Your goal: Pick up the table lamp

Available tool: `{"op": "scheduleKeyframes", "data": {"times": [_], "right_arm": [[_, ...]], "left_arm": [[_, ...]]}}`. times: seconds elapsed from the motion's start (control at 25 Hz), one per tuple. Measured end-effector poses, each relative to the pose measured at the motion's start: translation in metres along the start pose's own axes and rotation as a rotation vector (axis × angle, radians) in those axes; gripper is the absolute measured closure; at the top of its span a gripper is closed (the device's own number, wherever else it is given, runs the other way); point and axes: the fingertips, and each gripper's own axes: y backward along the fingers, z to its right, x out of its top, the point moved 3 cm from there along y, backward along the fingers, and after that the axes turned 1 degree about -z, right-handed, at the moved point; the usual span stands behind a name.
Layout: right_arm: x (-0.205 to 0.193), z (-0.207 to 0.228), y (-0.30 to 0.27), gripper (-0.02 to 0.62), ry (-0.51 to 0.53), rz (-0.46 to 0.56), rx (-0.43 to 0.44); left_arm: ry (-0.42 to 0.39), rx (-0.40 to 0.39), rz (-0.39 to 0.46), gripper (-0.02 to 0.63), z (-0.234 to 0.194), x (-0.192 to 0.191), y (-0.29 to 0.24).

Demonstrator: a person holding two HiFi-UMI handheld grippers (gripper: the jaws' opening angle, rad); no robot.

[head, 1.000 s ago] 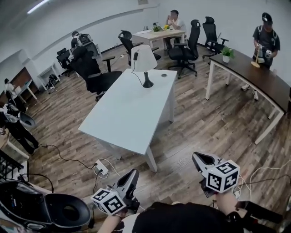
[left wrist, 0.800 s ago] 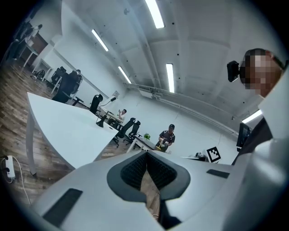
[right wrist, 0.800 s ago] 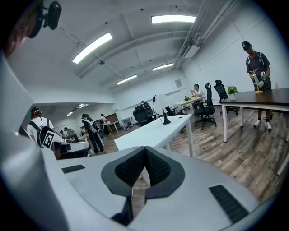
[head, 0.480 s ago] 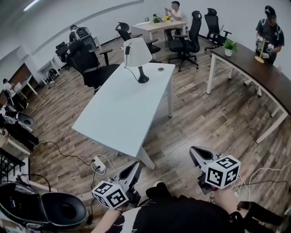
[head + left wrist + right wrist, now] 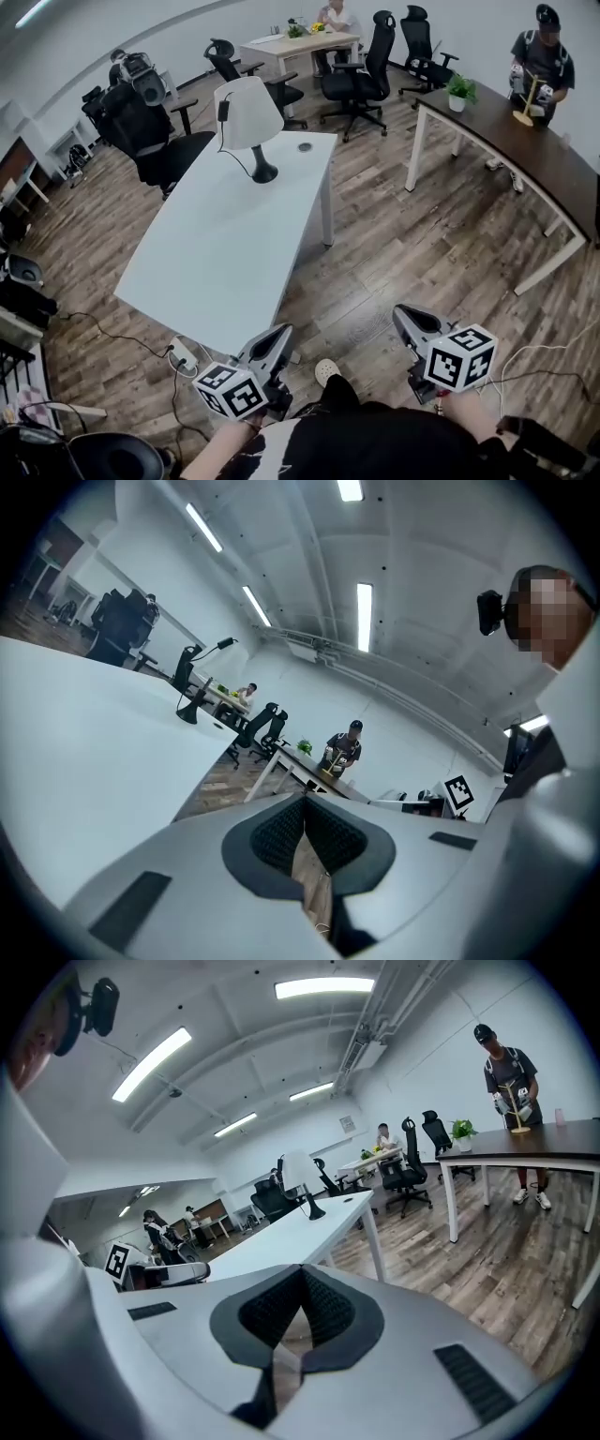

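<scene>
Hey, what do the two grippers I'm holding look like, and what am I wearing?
Both the left gripper and right gripper have grey tapered jaws lined with dark ribbed pads. Each carries a white cube printed with black square markers. The person wears a black top.

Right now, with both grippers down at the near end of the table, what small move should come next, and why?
Probably a step forward alongside the white table toward the table lamp. The lamp stands upright at the table's far end, while the left gripper and right gripper hang off the near end, both shut and empty. From here the lamp looks well out of reach.
</scene>
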Motion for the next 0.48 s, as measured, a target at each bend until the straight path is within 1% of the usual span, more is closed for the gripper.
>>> {"op": "scheduleKeyframes", "data": {"times": [0.12,0.2,0.32,0.48], "right_arm": [[0.026,0.012,-0.023,0.586,0.032,-0.006,-0.011],[0.039,0.021,-0.041,0.586,0.031,-0.012,-0.013],[0.059,0.026,-0.068,0.586,0.022,-0.016,0.007],[0.09,0.032,-0.096,0.586,0.033,0.028,-0.006]], "left_arm": [[-0.004,-0.02,-0.004,0.592,-0.016,0.025,-0.036],[-0.005,-0.025,-0.008,0.592,-0.025,0.039,-0.056],[-0.01,-0.036,-0.013,0.592,-0.038,0.062,-0.079],[-0.036,-0.046,0.012,0.592,-0.06,0.098,-0.097]]}}
